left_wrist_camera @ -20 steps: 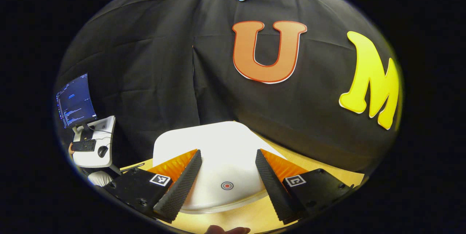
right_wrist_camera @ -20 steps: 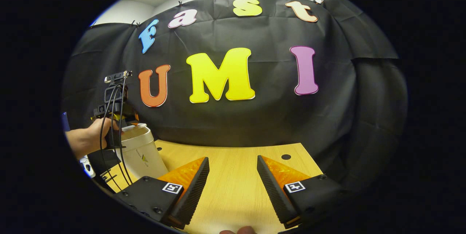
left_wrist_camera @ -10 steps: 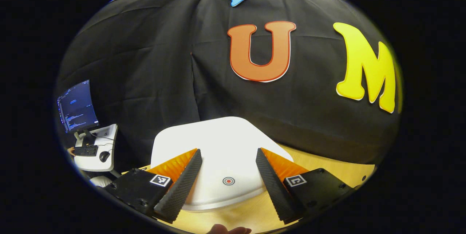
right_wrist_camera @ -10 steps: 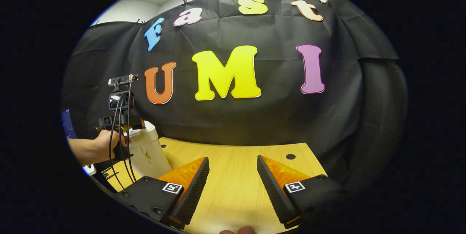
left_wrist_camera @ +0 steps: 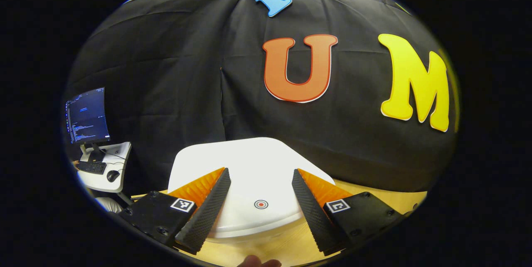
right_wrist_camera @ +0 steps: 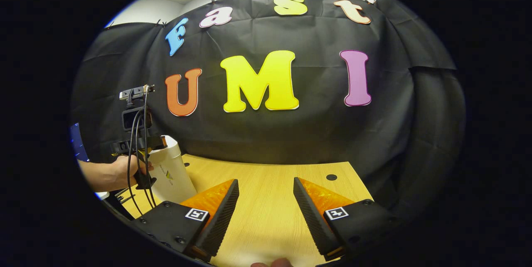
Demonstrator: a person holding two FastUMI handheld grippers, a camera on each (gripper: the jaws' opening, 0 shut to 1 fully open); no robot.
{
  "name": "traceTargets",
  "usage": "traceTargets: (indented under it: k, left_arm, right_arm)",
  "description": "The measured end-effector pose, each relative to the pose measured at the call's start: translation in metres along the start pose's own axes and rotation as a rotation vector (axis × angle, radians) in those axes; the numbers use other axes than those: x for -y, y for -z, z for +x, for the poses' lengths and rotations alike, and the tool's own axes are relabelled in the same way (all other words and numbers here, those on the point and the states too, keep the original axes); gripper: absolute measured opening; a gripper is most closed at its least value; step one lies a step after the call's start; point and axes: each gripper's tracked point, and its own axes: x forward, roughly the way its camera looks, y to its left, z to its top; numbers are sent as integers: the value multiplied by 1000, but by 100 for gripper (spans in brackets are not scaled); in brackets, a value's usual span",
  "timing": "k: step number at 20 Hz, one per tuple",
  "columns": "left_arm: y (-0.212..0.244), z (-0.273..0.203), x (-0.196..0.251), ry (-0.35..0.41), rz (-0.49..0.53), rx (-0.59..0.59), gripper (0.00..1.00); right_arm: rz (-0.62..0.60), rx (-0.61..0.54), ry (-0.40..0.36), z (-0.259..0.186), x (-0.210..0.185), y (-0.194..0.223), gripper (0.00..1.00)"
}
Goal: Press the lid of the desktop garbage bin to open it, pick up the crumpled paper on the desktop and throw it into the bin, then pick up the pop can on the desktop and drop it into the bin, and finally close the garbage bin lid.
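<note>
The white garbage bin's lid [left_wrist_camera: 249,163] lies just under my left gripper [left_wrist_camera: 260,172], with a small red ring mark [left_wrist_camera: 260,204] on its near part. That gripper is open, its fingers [left_wrist_camera: 208,204] spread over the lid, and nothing is held between them. In the right gripper view the bin [right_wrist_camera: 172,173] stands at the table's left end with its lid down. A hand [right_wrist_camera: 120,171] holds the left gripper [right_wrist_camera: 135,142] right beside its top. My right gripper [right_wrist_camera: 265,180] is open and empty over the wooden table [right_wrist_camera: 266,200].
A round hole [right_wrist_camera: 331,177] sits in the tabletop near its far right corner. Beyond the booth on the left, a monitor [left_wrist_camera: 87,115] stands on a small white desk [left_wrist_camera: 104,171] with a keyboard and a mouse. The black cloth wall closes off the back.
The left gripper has shifted slightly above the bin lid and stays open. The right gripper has barely moved, turning a little toward the left.
</note>
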Motion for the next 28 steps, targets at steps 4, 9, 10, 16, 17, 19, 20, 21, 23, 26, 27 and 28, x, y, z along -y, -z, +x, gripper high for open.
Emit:
traceTargets:
  k: [4,9,10,16,17,19,20,21,23,26,27,28]
  left_arm:
    - [-2,-8,2,67,-32,2,98]
    - [-27,-51,11,203,-17,50,96]
    - [-40,-62,14,229,17,97,96]
    - [-79,-158,32,473,112,279,98]
    - [-83,-171,35,507,103,287,98]
    - [-83,-197,35,552,95,302,98]
    - [-81,-207,37,577,99,314,98]
    - [-76,-216,37,596,103,313,98]
    - [-66,-235,44,655,111,305,98]
    - [-54,-259,45,725,92,292,98]
    - [-50,-266,46,745,90,289,98]
    - [-47,-271,48,763,94,286,98]
  right_arm:
    - [-15,30,1,-3,-6,-9,86]
    - [-22,58,12,-10,-15,-17,86]
    - [-24,64,15,-11,-16,-19,86]
    - [-23,128,34,-31,-33,-44,85]
    - [-24,141,37,-34,-35,-49,86]
    - [-26,164,52,-41,-37,-57,86]
    - [-25,173,60,-45,-38,-60,86]
    - [-29,181,72,-49,-39,-61,86]
    - [-31,191,99,-57,-39,-62,86]
    - [-17,210,134,-67,-37,-65,86]
    - [-15,214,141,-71,-37,-65,86]
    - [-12,218,144,-73,-38,-66,86]
